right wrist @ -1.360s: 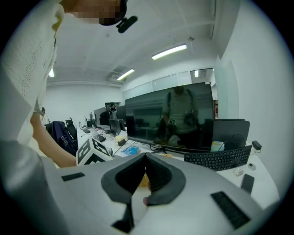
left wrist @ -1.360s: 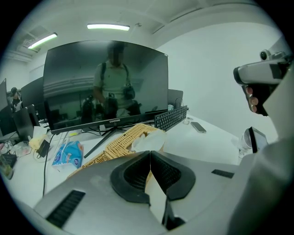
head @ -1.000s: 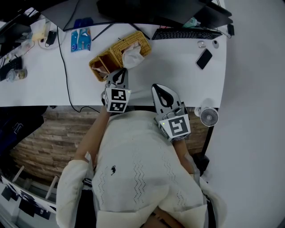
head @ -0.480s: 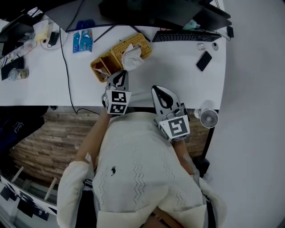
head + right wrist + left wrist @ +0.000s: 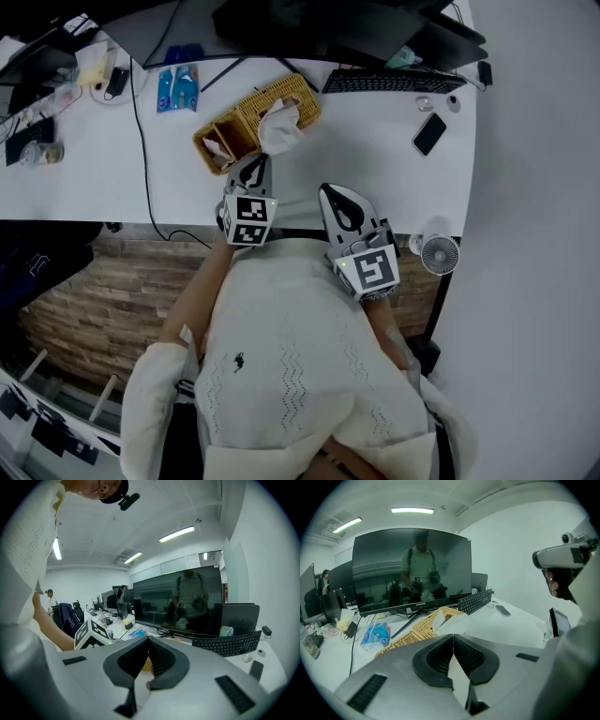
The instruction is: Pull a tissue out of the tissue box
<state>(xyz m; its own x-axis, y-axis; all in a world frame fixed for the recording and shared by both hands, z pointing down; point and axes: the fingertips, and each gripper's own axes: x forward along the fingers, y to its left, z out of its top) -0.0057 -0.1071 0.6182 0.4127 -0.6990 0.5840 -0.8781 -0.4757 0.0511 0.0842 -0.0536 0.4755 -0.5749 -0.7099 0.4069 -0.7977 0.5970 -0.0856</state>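
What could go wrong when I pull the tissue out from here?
The left gripper is short of the tissue with its jaws together; unopened, it would likely just push it. Nothing holds the box; the right gripper is at the desk edge, so a pull might drag it.

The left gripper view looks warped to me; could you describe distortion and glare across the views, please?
Left gripper view: fisheye, black corners, the monitor mirrors a person. Right gripper view: same fisheye, monitor also reflective. Head view: evenly lit, sharp, no glare.
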